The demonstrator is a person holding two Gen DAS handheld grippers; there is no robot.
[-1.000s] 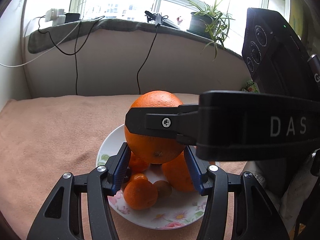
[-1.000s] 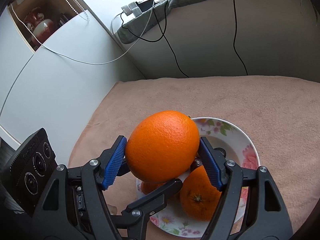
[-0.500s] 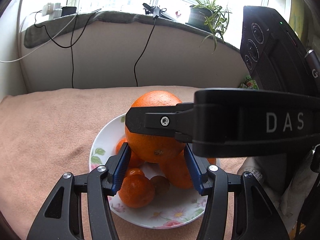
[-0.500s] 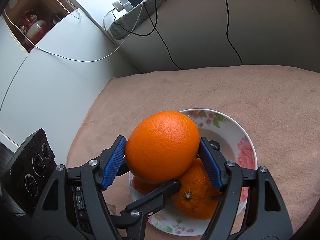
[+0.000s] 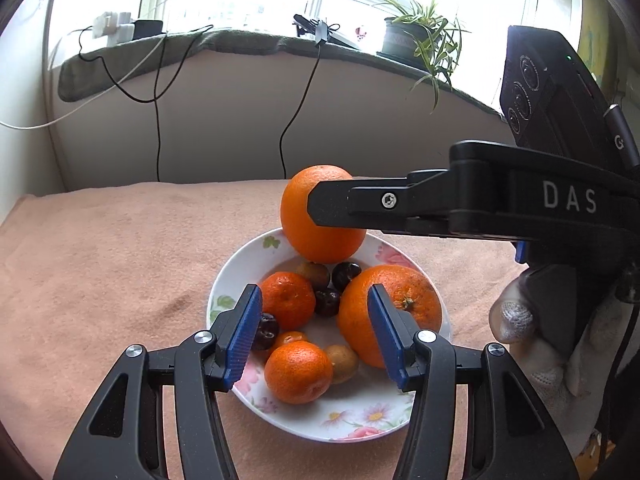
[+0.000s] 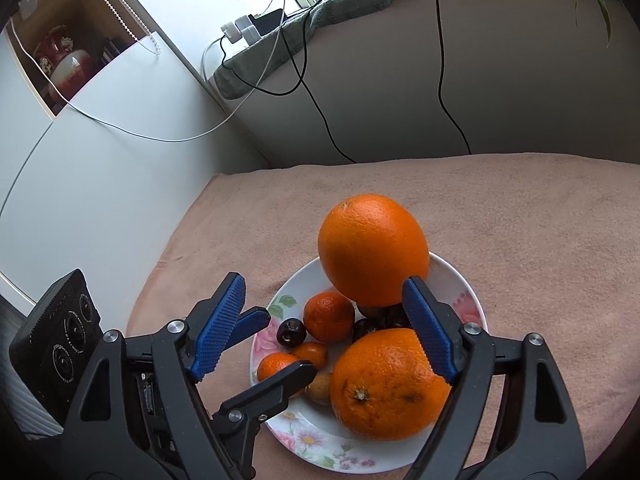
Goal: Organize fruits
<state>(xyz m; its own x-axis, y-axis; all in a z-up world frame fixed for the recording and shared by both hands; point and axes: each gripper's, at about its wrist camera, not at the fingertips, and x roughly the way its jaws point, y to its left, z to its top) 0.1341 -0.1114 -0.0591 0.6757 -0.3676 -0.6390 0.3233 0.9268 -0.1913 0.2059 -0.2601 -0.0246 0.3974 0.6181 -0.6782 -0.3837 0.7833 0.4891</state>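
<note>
Oranges [image 6: 374,250] rest stacked on the flowered plate [image 6: 460,280], right claw [image 6: 326,322] just spreading, released, left claw [image 5: 314,334] open above it.

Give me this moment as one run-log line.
right gripper: open, jaws just widened, clear of big orange | orange: on plate pile | left gripper: open, empty

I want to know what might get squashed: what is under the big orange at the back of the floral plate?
The large round orange sits on small dark and brown fruits in the white floral plate. How many, and their contact points, are covered.
</note>
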